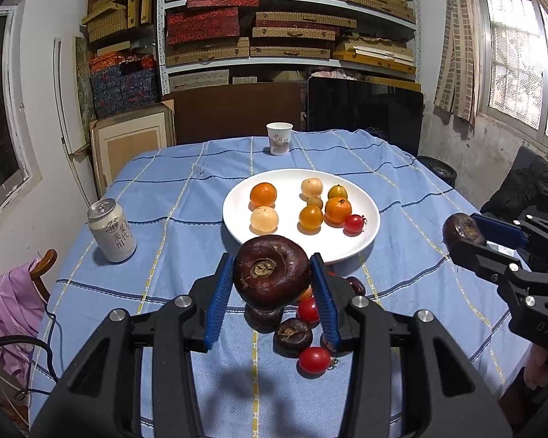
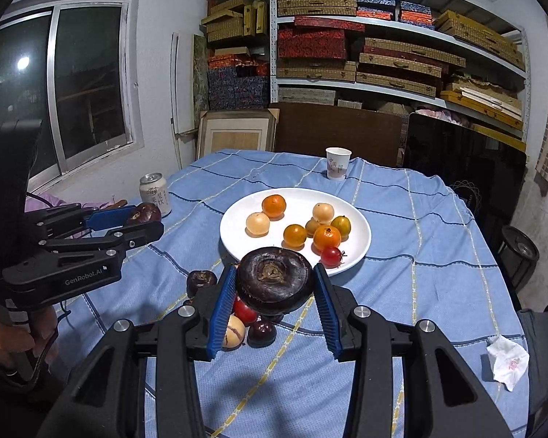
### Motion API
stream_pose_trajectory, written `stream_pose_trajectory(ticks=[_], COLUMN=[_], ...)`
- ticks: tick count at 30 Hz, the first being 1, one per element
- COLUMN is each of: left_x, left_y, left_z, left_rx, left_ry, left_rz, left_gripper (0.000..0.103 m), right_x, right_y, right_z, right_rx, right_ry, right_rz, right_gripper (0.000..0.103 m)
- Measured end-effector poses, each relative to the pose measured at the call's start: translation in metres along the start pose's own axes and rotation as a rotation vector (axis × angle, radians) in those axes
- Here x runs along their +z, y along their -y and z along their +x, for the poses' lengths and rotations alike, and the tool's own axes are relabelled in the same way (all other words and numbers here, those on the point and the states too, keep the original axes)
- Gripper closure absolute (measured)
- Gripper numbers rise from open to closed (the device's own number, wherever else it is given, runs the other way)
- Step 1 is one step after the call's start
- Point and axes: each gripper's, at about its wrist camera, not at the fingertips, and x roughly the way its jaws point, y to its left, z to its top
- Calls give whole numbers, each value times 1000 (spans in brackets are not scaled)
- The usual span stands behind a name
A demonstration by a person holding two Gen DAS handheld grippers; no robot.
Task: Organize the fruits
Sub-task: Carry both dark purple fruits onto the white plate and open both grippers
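I'm holding one dark water chestnut (image 1: pixel 270 272) clamped in the left gripper (image 1: pixel 270 284) and another chestnut (image 2: pixel 274 279) in the right gripper (image 2: pixel 274 288), both hanging above the table's near edge, short of the white plate (image 1: pixel 361 244). They're looking hard, smooth and light, likely slippery; I'm gripping across the flat sides.

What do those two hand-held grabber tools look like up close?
Both are black plastic. The left gripper and right gripper each have two angular arms with silver bolts and ribbed blue finger pads. White lettering reads "GenRobot.AI" on the left one's side; a black cable trails nearby.
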Motion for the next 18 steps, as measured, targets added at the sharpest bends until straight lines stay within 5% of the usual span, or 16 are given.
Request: stream_pose_trajectory(ticks=[8, 18], left_x=[13, 48], left_y=[-3, 6], left_z=[13, 101], left_rx=[1, -10], left_ry=[-10, -97], left_rz=[-2, 33], left_gripper=[61, 61], right_x=[11, 32], right_y=[11, 36], right_z=[15, 105], right_rx=[-17, 6], right_ry=[-5, -131], right_rz=[8, 23], right_gripper=[60, 60])
